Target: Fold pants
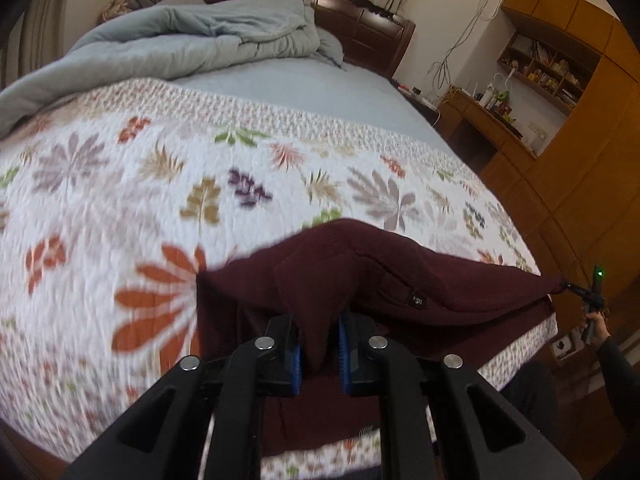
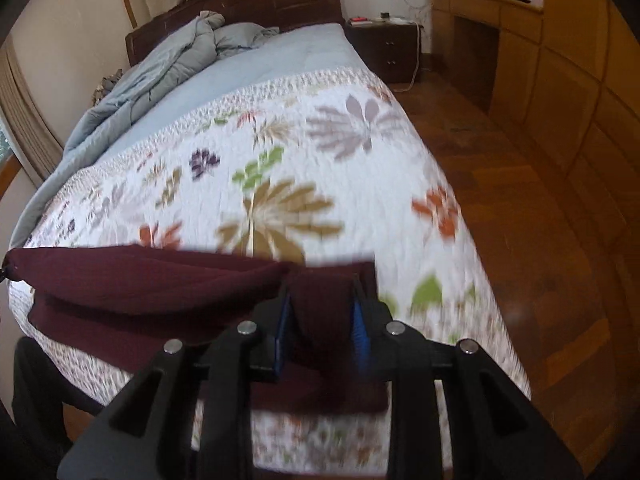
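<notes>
The dark maroon pants (image 1: 400,280) hang stretched between my two grippers above the near edge of the bed. My left gripper (image 1: 320,352) is shut on one end of the cloth, which bunches between its blue pads. My right gripper (image 2: 322,332) is shut on the other end of the pants (image 2: 160,276). The right gripper also shows far right in the left wrist view (image 1: 588,296), holding the cloth's corner. The lower part of the pants drapes over the bed's edge.
The bed carries a white floral quilt (image 1: 200,184) and a crumpled grey-blue duvet (image 1: 192,36) by the dark headboard. A wooden wardrobe (image 1: 580,184) and desk stand on the right. Wooden floor (image 2: 532,220) runs beside the bed, with a nightstand (image 2: 384,48) at its head.
</notes>
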The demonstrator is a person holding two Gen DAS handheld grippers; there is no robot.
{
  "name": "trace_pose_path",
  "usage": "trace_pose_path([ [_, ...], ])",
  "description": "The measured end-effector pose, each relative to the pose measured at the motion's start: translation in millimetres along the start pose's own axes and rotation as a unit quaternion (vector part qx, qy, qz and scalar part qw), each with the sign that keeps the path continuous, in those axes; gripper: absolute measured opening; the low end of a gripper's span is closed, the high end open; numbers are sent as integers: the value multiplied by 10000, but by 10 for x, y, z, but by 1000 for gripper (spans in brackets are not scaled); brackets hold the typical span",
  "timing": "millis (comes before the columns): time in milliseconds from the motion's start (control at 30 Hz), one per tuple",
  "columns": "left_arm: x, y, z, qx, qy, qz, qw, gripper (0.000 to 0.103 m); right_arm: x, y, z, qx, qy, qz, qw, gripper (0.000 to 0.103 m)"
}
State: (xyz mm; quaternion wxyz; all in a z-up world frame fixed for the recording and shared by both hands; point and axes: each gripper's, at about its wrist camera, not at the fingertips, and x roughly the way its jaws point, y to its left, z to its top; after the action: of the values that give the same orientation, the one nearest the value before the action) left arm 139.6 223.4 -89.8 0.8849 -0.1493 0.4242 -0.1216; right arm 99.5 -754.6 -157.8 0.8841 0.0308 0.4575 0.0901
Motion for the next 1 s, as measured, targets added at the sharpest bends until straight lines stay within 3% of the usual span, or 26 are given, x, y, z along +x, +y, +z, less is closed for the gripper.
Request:
trace_pose_path([
  [100,122,75,-302,-30,374,81,9993,18,56,17,-313,111,166,-179,9996,32],
  [167,230,89,-470,51,674,297,9973,22,77,-25,-457,352,235,-268,9987,43],
  [267,231,159,-675,-9,922,484,9946,38,9,-114,-631,898,251,-157,9955,53],
  [367,56,270,-846,-75,951,892,9914,57,-100,-187,-825,1440,297,-63,9891,63],
  [500,-329,433,-946,-733,654,999,9901,57,-206,-226,-1054,2282,215,581,9716,66],
  [533,-451,390,-962,-914,429,777,9919,57,-208,-192,-1114,2466,186,807,9656,67],
  [633,-524,212,-950,-1305,89,-70,9914,71,-175,-81,-1203,2899,68,1323,9478,71],
  [700,-375,123,-934,-1709,23,-835,9818,74,-109,-6,-1208,3125,39,1592,9365,71],
  [767,-90,104,-911,-2172,158,-1206,9685,74,-31,57,-1189,3285,37,1768,9278,71],
  [900,395,221,-934,-2965,641,-869,9489,74,64,170,-1081,3373,103,1884,9223,71],
  [1000,472,255,-870,-3065,452,-731,9480,74,41,192,-1006,3308,70,1880,9248,74],
])
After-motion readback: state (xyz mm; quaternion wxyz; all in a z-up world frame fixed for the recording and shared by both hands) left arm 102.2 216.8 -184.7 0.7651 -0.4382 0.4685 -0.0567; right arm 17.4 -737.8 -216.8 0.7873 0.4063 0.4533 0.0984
